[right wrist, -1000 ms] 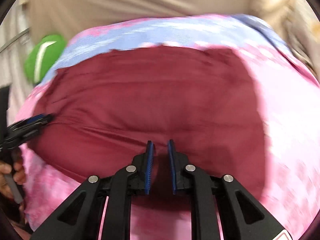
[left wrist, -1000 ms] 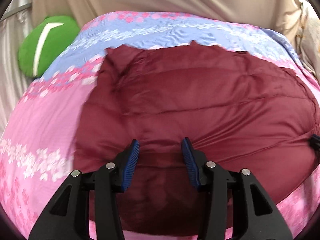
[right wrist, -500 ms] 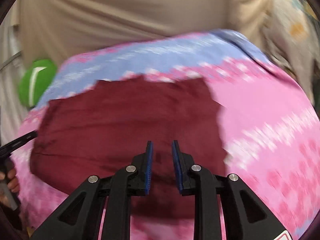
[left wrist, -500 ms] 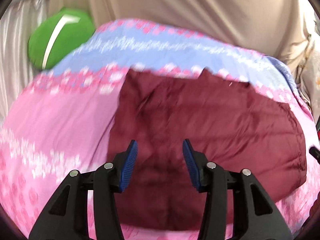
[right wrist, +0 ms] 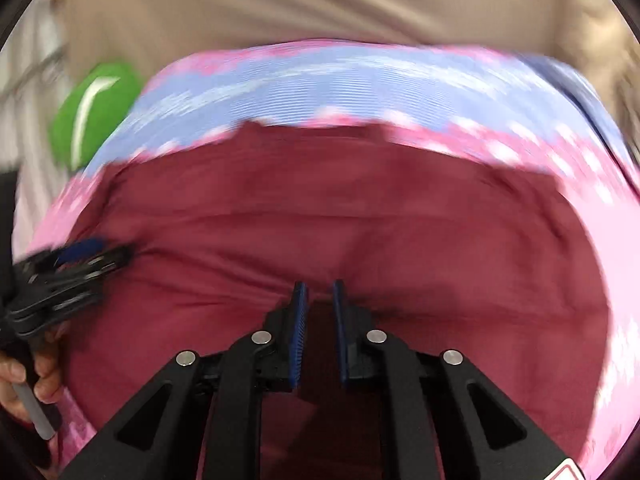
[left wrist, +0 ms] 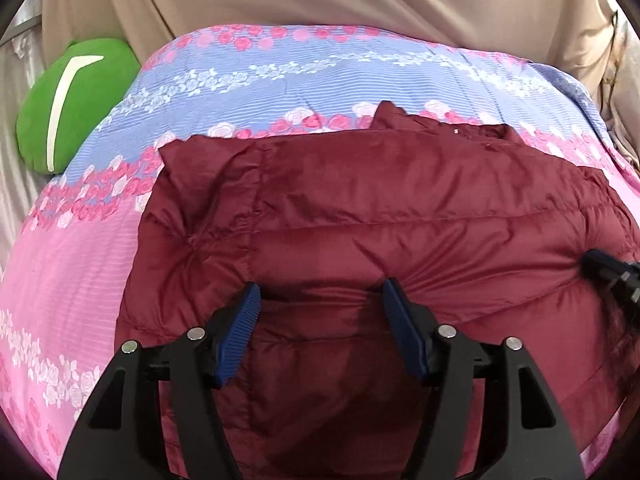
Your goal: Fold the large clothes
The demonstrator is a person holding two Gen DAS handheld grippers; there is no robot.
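a dark maroon quilted puffer jacket (left wrist: pixel 400 216) is lying on a pink-and-periwinkle rose-patterned bedspread (left wrist: pixel 280 68); a bright green white-striped cushion (left wrist: pixel 72 104) is showing far left.

The right gripper (right wrist: pixel 319 294), fingers (right wrist: pixel 301 300) nearly closed, presses into the maroon padded jacket (right wrist: pixel 400 220).

I am counting one maroon quilted jacket (left wrist: pixel 400 220) lying under and ahead of my fingertips. I am seeing one floral bedspread (left wrist: pixel 280 76) spreading out beyond it, and one green cushion (left wrist: pixel 72 100) sitting far off to the left of the fingers. I am working two grippers: left gripper (left wrist: pixel 320 300) and right gripper (right wrist: pixel 319 300).
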